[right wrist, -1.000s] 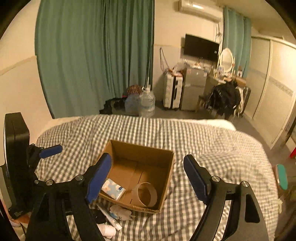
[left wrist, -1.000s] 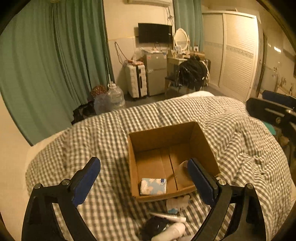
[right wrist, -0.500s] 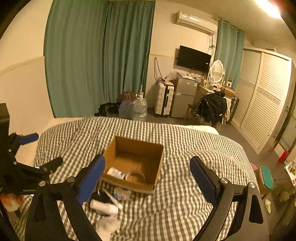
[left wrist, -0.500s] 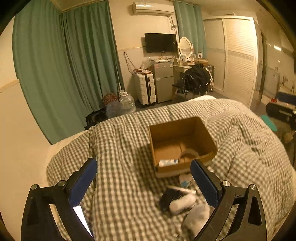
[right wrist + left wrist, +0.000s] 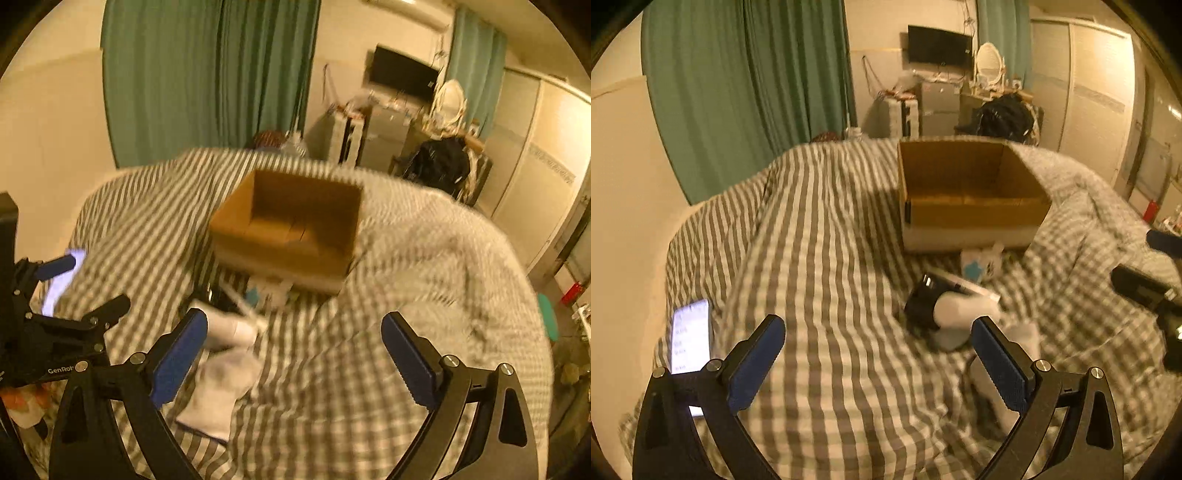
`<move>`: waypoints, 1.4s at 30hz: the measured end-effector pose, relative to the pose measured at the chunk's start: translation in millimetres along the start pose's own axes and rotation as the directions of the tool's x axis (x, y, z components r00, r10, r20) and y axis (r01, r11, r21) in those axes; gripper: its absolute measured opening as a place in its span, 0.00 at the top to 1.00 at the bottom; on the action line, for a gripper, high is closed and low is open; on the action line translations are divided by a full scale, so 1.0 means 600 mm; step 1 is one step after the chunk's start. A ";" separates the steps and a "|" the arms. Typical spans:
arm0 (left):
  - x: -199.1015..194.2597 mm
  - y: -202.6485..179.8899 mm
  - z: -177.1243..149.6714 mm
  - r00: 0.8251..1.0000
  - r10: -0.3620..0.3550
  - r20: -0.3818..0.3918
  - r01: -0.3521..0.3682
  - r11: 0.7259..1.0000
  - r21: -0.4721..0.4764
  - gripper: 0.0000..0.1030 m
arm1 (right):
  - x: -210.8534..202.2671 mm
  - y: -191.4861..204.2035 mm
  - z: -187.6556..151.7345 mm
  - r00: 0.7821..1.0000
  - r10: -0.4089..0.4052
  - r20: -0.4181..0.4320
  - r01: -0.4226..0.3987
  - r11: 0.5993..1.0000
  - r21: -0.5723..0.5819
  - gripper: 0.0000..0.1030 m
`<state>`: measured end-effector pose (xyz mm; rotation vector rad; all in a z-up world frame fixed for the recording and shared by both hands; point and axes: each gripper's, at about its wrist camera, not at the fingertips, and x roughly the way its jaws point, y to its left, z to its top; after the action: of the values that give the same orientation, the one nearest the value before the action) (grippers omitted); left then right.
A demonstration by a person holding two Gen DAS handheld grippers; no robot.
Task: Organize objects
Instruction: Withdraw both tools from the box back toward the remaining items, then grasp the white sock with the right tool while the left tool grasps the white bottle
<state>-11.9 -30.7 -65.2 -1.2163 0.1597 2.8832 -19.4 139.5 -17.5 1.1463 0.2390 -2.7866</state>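
An open cardboard box (image 5: 971, 192) sits on the checked bed cover (image 5: 831, 258); it also shows in the right wrist view (image 5: 291, 229). In front of it lie a small tissue pack (image 5: 979, 262), a thin tube (image 5: 964, 286), a black item (image 5: 921, 302), a white bottle (image 5: 964, 308) and a white cloth (image 5: 218, 391). My left gripper (image 5: 879, 363) is open and empty, low over the cover, near the bottle. My right gripper (image 5: 291, 360) is open and empty, just right of the white cloth. Both views are blurred.
A lit phone (image 5: 690, 336) lies on the cover at the left. Green curtains (image 5: 750, 85), a suitcase and small fridge (image 5: 923, 107), a chair with dark clothes (image 5: 1004, 114) and a wardrobe (image 5: 1097, 99) stand beyond the bed. A wall (image 5: 624, 177) lies close on the left.
Both grippers have dropped low toward the bed and come nearer the loose items in front of the box. Both stay open and empty.
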 end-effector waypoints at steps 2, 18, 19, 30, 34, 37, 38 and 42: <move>0.019 -0.007 -0.017 1.000 0.001 -0.021 -0.001 1.000 0.013 0.00 | 0.045 0.010 -0.024 0.998 0.013 -0.058 -0.013 1.000 0.004 0.07; 0.100 -0.006 -0.054 0.995 0.010 -0.100 -0.007 0.999 0.037 0.00 | 0.217 0.045 -0.086 0.949 0.177 -0.261 -0.180 0.984 0.012 0.21; 0.099 -0.006 -0.053 0.995 0.010 -0.100 -0.006 0.999 0.037 0.00 | 0.220 0.045 -0.087 0.946 0.189 -0.264 -0.192 0.981 0.016 0.24; 0.097 -0.017 -0.042 0.993 0.001 -0.116 0.003 0.999 0.035 0.00 | 0.185 0.040 -0.088 0.936 0.284 -0.209 -0.288 0.958 0.011 0.59; 0.104 -0.041 -0.029 0.993 -0.034 -0.116 0.039 0.998 0.043 0.00 | 0.149 0.006 -0.071 0.962 0.226 -0.152 -0.228 0.974 0.004 0.60; 0.112 -0.066 -0.017 0.991 -0.078 -0.113 0.083 0.995 0.048 0.00 | 0.135 -0.028 -0.061 0.974 0.191 -0.121 -0.188 0.982 0.030 0.60; 0.117 -0.074 -0.014 0.990 -0.083 -0.111 0.090 0.994 0.055 0.00 | 0.132 -0.038 -0.060 0.977 0.177 -0.115 -0.174 0.984 0.036 0.60; 0.149 -0.105 0.001 0.990 -0.075 -0.116 0.086 0.992 0.096 0.00 | 0.132 -0.066 -0.063 0.979 0.178 -0.103 -0.172 0.983 0.069 0.60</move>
<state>-72.1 29.2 -134.4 -1.3348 0.2484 2.7035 -56.1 181.3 -95.7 1.2680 0.0610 -2.5982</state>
